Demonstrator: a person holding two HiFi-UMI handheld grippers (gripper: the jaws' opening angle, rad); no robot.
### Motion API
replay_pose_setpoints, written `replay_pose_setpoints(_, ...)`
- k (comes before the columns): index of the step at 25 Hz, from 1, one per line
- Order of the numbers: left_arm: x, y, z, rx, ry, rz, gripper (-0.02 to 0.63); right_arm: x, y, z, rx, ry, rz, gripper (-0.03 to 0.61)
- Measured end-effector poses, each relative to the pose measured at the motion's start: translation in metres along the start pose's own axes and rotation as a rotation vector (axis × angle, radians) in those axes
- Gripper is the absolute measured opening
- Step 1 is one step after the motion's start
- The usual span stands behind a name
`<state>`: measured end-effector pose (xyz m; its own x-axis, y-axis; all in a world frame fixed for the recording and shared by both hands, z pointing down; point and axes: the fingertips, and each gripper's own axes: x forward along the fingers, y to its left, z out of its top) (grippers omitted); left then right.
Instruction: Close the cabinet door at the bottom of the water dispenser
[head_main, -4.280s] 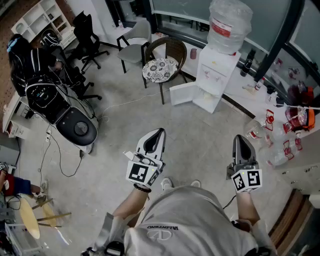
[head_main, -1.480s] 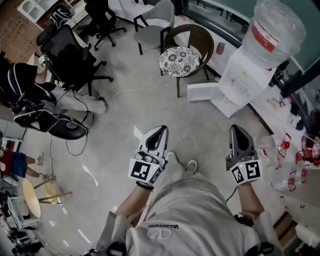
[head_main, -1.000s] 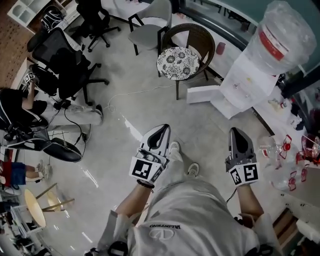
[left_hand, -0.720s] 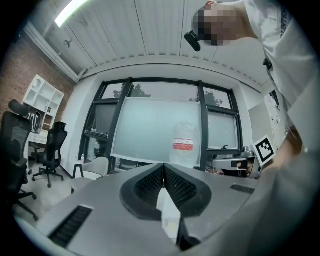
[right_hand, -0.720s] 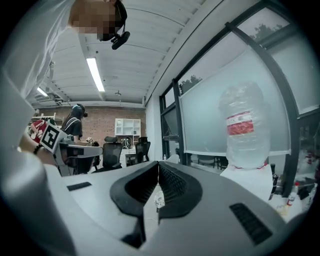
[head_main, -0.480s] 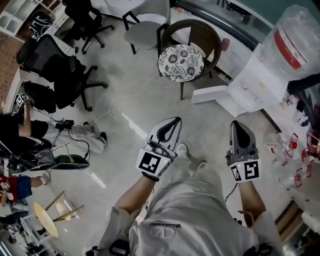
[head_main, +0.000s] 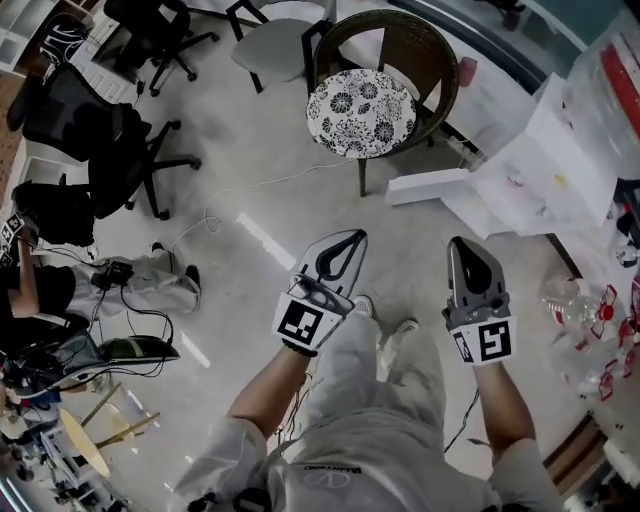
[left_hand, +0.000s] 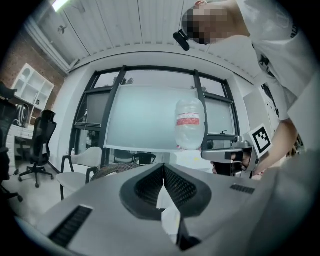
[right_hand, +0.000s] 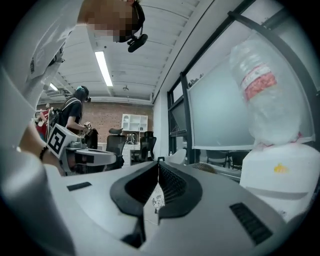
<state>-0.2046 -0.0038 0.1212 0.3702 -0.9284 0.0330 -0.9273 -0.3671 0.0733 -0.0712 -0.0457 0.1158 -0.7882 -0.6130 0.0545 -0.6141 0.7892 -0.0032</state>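
Note:
In the head view the white water dispenser (head_main: 560, 150) stands at the upper right, partly cut off by the frame edge. Its bottom cabinet door (head_main: 428, 186) hangs open, swung out to the left above the floor. Both grippers are held level in front of me, short of the door and touching nothing. My left gripper (head_main: 352, 236) is shut and empty, as is my right gripper (head_main: 458, 243). The left gripper view shows its jaws closed (left_hand: 163, 165) with the water bottle (left_hand: 189, 122) beyond. The right gripper view shows closed jaws (right_hand: 159, 161) and the dispenser (right_hand: 280, 172) to the right.
A wicker chair with a floral cushion (head_main: 360, 112) stands just left of the open door. Black office chairs (head_main: 90, 130) and a white cable (head_main: 250, 190) lie to the left. Plastic bottles (head_main: 575, 300) and red items crowd the floor at the right edge.
I have walked closer: the dispenser and wicker chair look larger and nearer. Both grippers have sunk and moved forward together, still shut. My feet have stepped ahead.

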Motion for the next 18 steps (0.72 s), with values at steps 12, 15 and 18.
replay_pose_setpoints(12, 0.097, 0.054, -0.288, 0.104, -0.075, -0.048, 0.009, 0.084, -0.06, -0.316, 0.015, -0.016, 0.046, 0.015)
replay_pose_setpoints(15, 0.106, 0.062, -0.344, 0.103, -0.073, -0.07, 0.009, 0.098, -0.061, -0.367, 0.029, -0.038, 0.059, 0.015)
replay_pose_setpoints(18, 0.118, 0.071, -0.384, 0.123, -0.073, -0.078, 0.011, 0.113, -0.064, -0.404, 0.028, -0.054, 0.065, 0.015)
